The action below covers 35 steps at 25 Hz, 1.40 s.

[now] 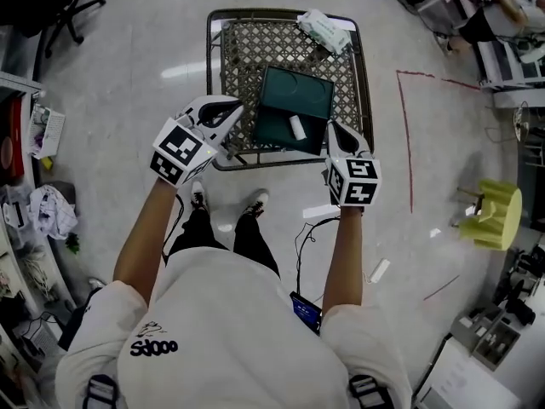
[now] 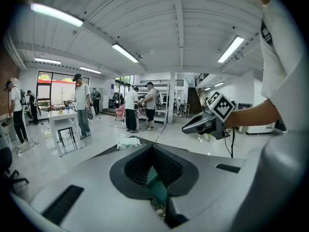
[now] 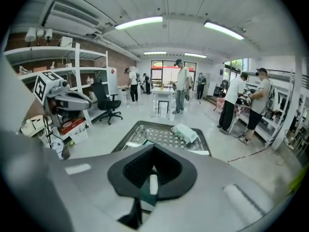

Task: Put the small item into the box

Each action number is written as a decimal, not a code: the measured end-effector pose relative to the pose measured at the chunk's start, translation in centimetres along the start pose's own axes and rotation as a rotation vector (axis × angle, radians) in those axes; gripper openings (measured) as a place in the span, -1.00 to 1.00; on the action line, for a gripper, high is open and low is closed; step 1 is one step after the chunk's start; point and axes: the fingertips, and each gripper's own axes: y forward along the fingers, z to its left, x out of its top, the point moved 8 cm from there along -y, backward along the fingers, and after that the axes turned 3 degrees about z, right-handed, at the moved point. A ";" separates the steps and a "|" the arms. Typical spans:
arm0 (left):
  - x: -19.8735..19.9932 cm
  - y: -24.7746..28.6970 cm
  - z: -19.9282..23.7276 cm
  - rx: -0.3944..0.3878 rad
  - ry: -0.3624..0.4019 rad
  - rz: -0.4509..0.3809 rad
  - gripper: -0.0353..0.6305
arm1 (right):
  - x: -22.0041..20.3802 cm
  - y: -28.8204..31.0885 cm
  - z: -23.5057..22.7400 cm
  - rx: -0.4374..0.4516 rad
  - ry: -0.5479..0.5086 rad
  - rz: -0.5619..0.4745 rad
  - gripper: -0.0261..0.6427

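A dark green box [image 1: 294, 100] lies on a metal mesh cart [image 1: 247, 54]. A small white cylinder [image 1: 297, 127] lies inside the box near its front edge. My left gripper [image 1: 230, 141] hovers at the cart's front left corner, jaws together and empty. My right gripper [image 1: 333, 128] hangs just right of the box's front corner, shut with nothing in it. In the right gripper view the cylinder [image 3: 153, 183] and the box [image 3: 143, 199] show through the hole behind the closed tips [image 3: 153, 149]. The left gripper view shows the box [image 2: 155, 190] below its tips [image 2: 152, 146].
A white packet [image 1: 324, 31] rests on the cart's far right corner. A yellow stool [image 1: 494, 216] stands on the floor to the right, past a red tape line [image 1: 409, 143]. An office chair [image 1: 60, 7] and shelves are at the left. People stand farther off in the room.
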 end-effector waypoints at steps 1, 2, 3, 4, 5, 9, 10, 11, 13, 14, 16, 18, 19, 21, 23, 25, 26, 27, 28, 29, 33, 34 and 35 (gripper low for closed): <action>0.7 -0.2 0.0 -0.001 0.012 -0.011 -0.88 | 0.8 -1.0 0.2 -0.009 0.005 -0.030 -0.89; 1.4 -0.3 -0.1 -0.003 0.024 -0.020 -0.88 | 1.6 -2.0 0.4 -0.017 0.008 -0.058 -0.89; 2.1 -0.5 -0.1 -0.006 0.036 -0.030 -0.88 | 2.4 -2.9 0.5 -0.025 0.010 -0.083 -0.89; 2.7 -0.6 -0.1 -0.009 0.048 -0.040 -0.88 | 3.1 -3.7 0.6 -0.033 0.011 -0.107 -0.89; 3.3 -0.7 -0.1 -0.011 0.059 -0.050 -0.88 | 3.6 -4.5 0.7 -0.040 0.011 -0.128 -0.89; 5.9 -1.1 0.0 -0.021 0.099 -0.089 -0.88 | 5.4 -7.5 0.7 -0.071 0.017 -0.203 -0.89; 6.5 -1.2 0.0 -0.025 0.106 -0.099 -0.88 | 5.8 -8.2 0.7 -0.077 0.019 -0.218 -0.89; 7.2 -1.3 0.0 -0.030 0.113 -0.110 -0.88 | 6.1 -8.8 0.7 -0.083 0.023 -0.230 -0.89; 8.5 -1.6 -0.2 -0.040 0.130 -0.133 -0.88 | 6.7 -10.0 0.8 -0.099 0.031 -0.252 -0.89; 9.1 -1.7 -0.2 -0.044 0.140 -0.144 -0.88 | 7.0 -10.5 0.8 -0.107 0.032 -0.263 -0.89; 10.3 -2.0 -0.3 -0.053 0.160 -0.169 -0.88 | 7.4 -11.5 0.7 -0.125 0.034 -0.290 -0.89; 11.4 -2.1 -0.5 -0.063 0.180 -0.202 -0.88 | 7.9 -12.4 0.6 -0.141 0.034 -0.313 -0.89; 11.9 -2.3 -0.6 -0.069 0.187 -0.222 -0.88 | 8.1 -12.9 0.5 -0.150 0.034 -0.323 -0.89; 12.9 -2.7 -0.9 -0.080 0.196 -0.264 -0.88 | 8.5 -13.8 0.5 -0.164 0.032 -0.343 -0.89; 13.7 -3.0 -1.2 -0.081 0.212 -0.289 -0.88 | 8.9 -14.8 0.6 -0.177 0.026 -0.363 -0.89; 14.3 -3.4 -1.5 -0.077 0.232 -0.296 -0.88 | 9.3 -15.6 0.9 -0.187 0.014 -0.381 -0.89; 14.5 -3.5 -1.6 -0.076 0.240 -0.297 -0.88 | 9.6 -16.0 1.1 -0.191 0.007 -0.389 -0.89; 14.7 -3.7 -1.7 -0.077 0.245 -0.300 -0.88 | 9.9 -16.3 1.3 -0.195 -0.001 -0.398 -0.89; 14.9 -3.8 -1.8 -0.080 0.246 -0.306 -0.88 | 10.1 -16.7 1.4 -0.199 -0.009 -0.406 -0.89; 15.1 -4.0 -1.9 -0.087 0.244 -0.316 -0.88 | 10.4 -17.1 1.5 -0.204 -0.016 -0.415 -0.89; 16.1 -4.8 -2.6 -0.101 0.258 -0.358 -0.88 | 11.1 -18.7 1.6 -0.219 -0.044 -0.441 -0.89; 16.3 -4.9 -2.7 -0.095 0.268 -0.356 -0.88 | 11.3 -19.0 1.7 -0.222 -0.048 -0.446 -0.89; 16.4 -5.0 -2.7 -0.085 0.278 -0.352 -0.88 | 11.4 -19.2 1.7 -0.225 -0.053 -0.449 -0.89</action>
